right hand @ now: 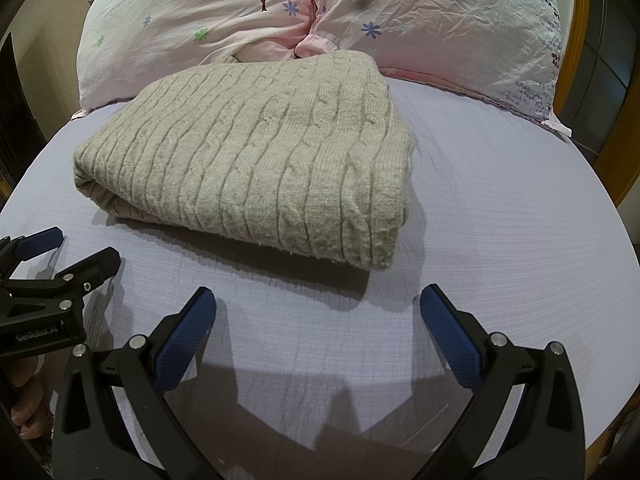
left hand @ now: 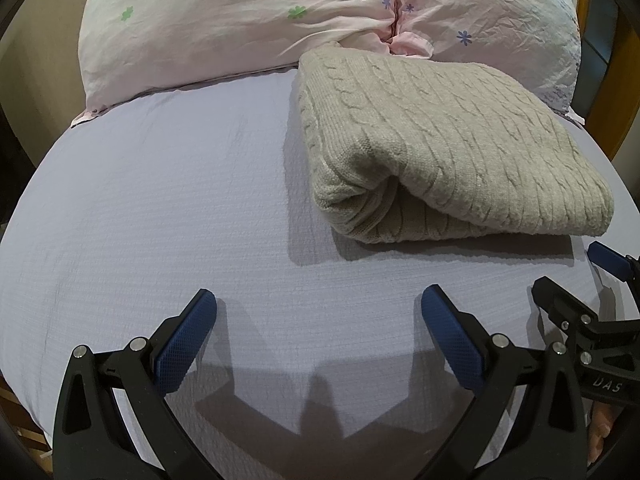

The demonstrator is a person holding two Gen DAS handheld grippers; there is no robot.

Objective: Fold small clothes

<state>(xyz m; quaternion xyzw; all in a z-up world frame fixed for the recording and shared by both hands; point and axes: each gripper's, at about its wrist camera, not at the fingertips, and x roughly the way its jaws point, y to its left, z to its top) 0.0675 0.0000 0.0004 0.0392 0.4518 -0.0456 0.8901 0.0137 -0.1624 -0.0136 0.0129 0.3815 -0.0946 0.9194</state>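
On the lilac sheet point(right hand: 500, 200) lies a folded beige cable-knit sweater point(right hand: 256, 160); both hand-held grippers, left point(left hand: 319, 320) and right point(right hand: 318, 320), gape empty.

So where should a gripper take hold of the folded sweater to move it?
Probably the near rolled fold of the sweater, approached low from the front. The layers bunch into a thick rounded edge there, facing both open grippers, left gripper and right gripper, which sit apart from it over the sheet.
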